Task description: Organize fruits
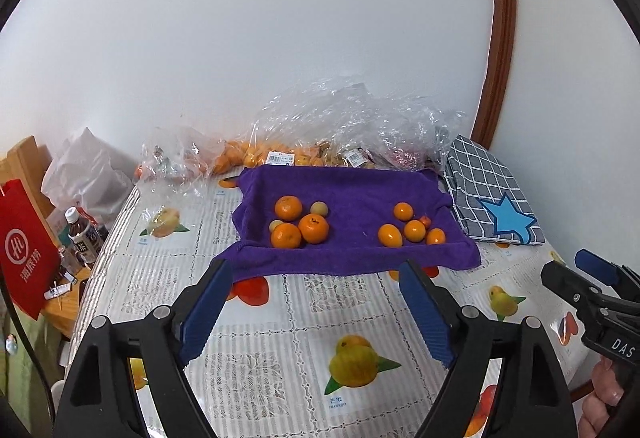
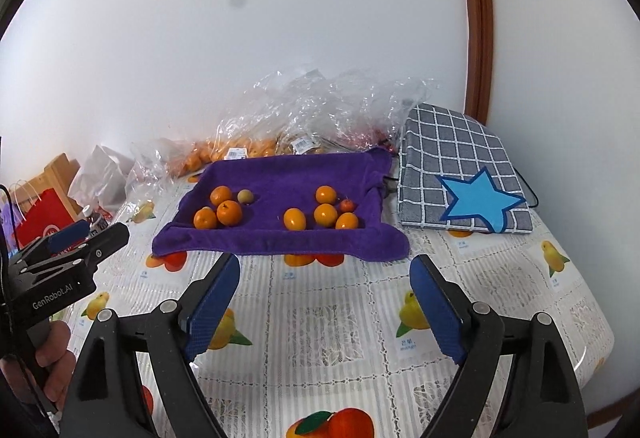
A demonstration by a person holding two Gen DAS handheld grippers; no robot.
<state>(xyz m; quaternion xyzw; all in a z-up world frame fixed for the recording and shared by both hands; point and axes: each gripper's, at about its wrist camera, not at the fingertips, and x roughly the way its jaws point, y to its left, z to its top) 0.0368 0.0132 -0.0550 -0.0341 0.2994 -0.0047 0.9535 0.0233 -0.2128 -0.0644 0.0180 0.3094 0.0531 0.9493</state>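
Fruit sits in 2 clusters on the purple towel [image 1: 352, 238], which lies spread on the table [image 1: 280, 318] at 12 o'clock from both of my grippers. The left cluster [image 1: 300, 224] holds 3 oranges packed together with 2 small pale fruits touching them. The right cluster [image 1: 412, 230], well apart from it at 3 o'clock, holds 4 smaller oranges and 1 tiny reddish fruit.

My left gripper [image 1: 316, 314] hangs over the patterned cloth short of the towel's near edge, its jaws spread wide with nothing between them. My right gripper [image 2: 324, 312] hangs the same way beside it, jaws wide and empty. From the right wrist view I see a hand [image 2: 56, 370] gripping the left tool's handle at 8 o'clock.

Behind the towel, clear plastic bags [image 1: 340, 126] lie against the wall, some with more oranges inside. A folded grey checked cloth [image 1: 488, 194] with a blue star lies at 2 o'clock, just beside the towel.
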